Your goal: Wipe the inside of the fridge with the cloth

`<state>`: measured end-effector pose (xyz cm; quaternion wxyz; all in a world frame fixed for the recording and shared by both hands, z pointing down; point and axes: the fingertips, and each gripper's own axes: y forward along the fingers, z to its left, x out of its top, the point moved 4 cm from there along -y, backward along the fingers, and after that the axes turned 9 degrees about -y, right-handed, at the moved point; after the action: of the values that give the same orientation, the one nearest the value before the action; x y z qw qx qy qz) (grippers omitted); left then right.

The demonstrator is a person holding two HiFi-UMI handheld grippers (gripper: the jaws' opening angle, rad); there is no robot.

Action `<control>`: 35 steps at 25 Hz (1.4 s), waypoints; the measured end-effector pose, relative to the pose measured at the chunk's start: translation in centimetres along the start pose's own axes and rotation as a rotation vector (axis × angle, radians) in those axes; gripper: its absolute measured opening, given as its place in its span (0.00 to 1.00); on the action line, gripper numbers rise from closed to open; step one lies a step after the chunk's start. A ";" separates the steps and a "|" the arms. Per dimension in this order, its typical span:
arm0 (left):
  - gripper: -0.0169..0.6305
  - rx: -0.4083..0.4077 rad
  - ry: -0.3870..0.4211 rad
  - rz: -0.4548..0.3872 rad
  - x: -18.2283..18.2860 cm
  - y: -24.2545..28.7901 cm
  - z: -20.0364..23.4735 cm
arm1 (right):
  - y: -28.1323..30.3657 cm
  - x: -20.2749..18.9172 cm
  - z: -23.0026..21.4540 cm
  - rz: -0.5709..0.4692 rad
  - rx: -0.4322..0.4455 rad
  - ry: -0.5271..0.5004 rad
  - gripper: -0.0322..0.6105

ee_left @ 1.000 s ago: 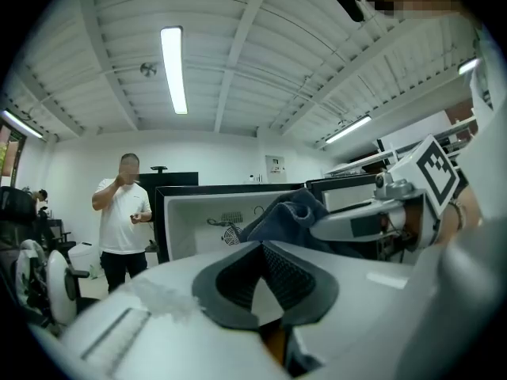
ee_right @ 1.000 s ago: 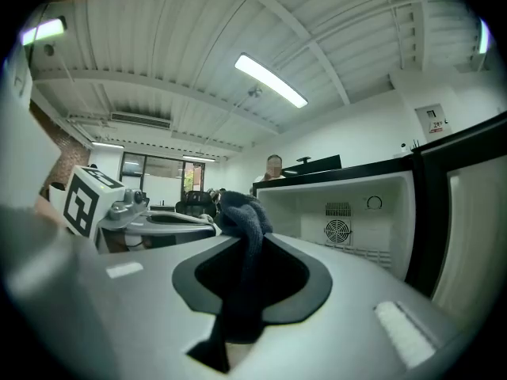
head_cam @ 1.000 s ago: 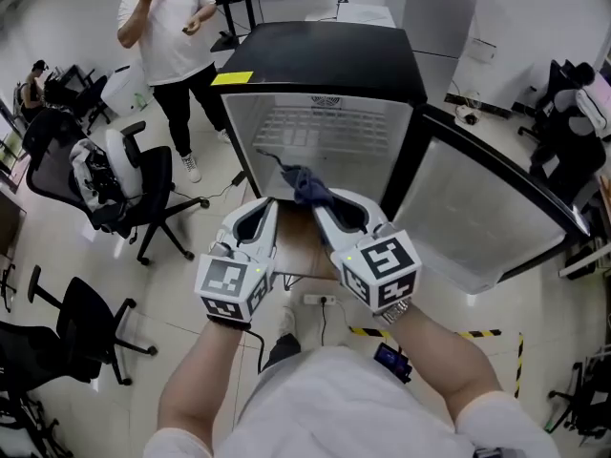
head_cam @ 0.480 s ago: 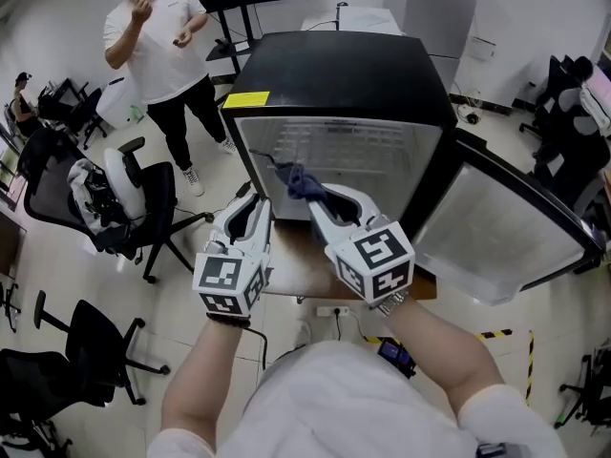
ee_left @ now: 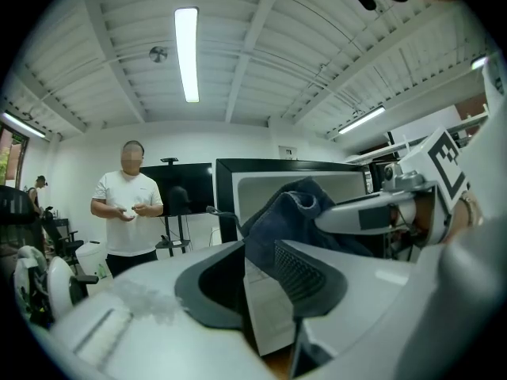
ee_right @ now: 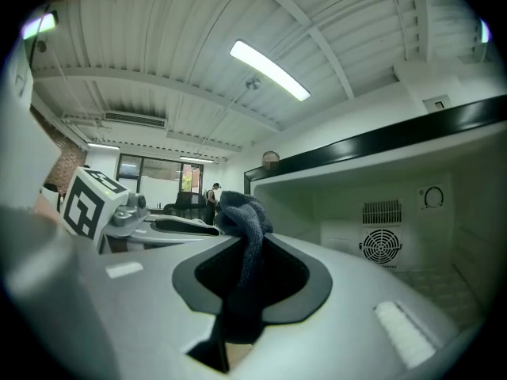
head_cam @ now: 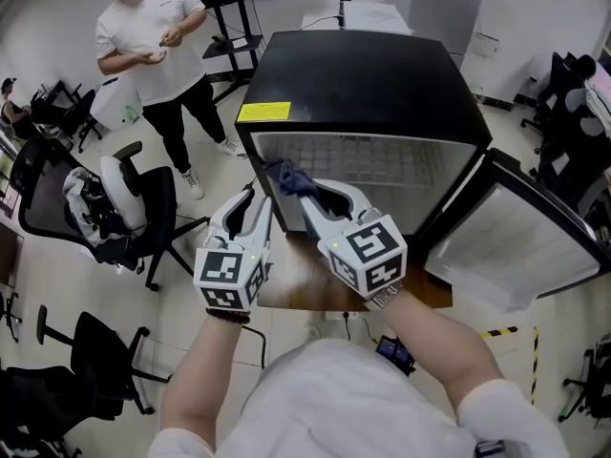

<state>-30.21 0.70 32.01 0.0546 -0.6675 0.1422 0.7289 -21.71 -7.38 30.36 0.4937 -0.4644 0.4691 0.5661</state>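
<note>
The black fridge (head_cam: 372, 74) stands open, its pale inside (head_cam: 368, 165) showing a wire shelf and, in the right gripper view, a round fan (ee_right: 383, 246) on the back wall. My right gripper (head_cam: 304, 197) is shut on a dark blue cloth (head_cam: 289, 176) that bunches above its jaws (ee_right: 242, 216), just in front of the fridge's opening at its left side. My left gripper (head_cam: 254, 198) is beside it on the left, and its jaws have just been opening, with a gap and nothing between them (ee_left: 252, 252). The cloth (ee_left: 285, 216) hangs beyond them.
The fridge door (head_cam: 516, 246) is swung out to the right. The fridge sits on a wooden table (head_cam: 296, 280). A person in a white shirt (head_cam: 153, 36) stands at the back left, near several office chairs (head_cam: 134, 198).
Both grippers have moved forward to the fridge's opening, the right one carrying the cloth. The left jaws have parted. The person at the back has lowered a hand.
</note>
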 end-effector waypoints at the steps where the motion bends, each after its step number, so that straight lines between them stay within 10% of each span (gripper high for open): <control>1: 0.20 -0.003 0.002 0.009 -0.1 0.4 0.4 | 0.6 -0.1 0.0 -0.002 0.001 -0.001 0.16; 35: 0.26 -0.143 0.045 0.118 -2.5 4.9 3.8 | 10.9 -2.5 -3.7 -0.002 -0.116 -0.016 0.16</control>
<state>-34.96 -2.66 35.36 -0.0392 -0.6764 0.1300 0.7239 -32.12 -12.12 33.18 0.4702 -0.4881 0.4310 0.5958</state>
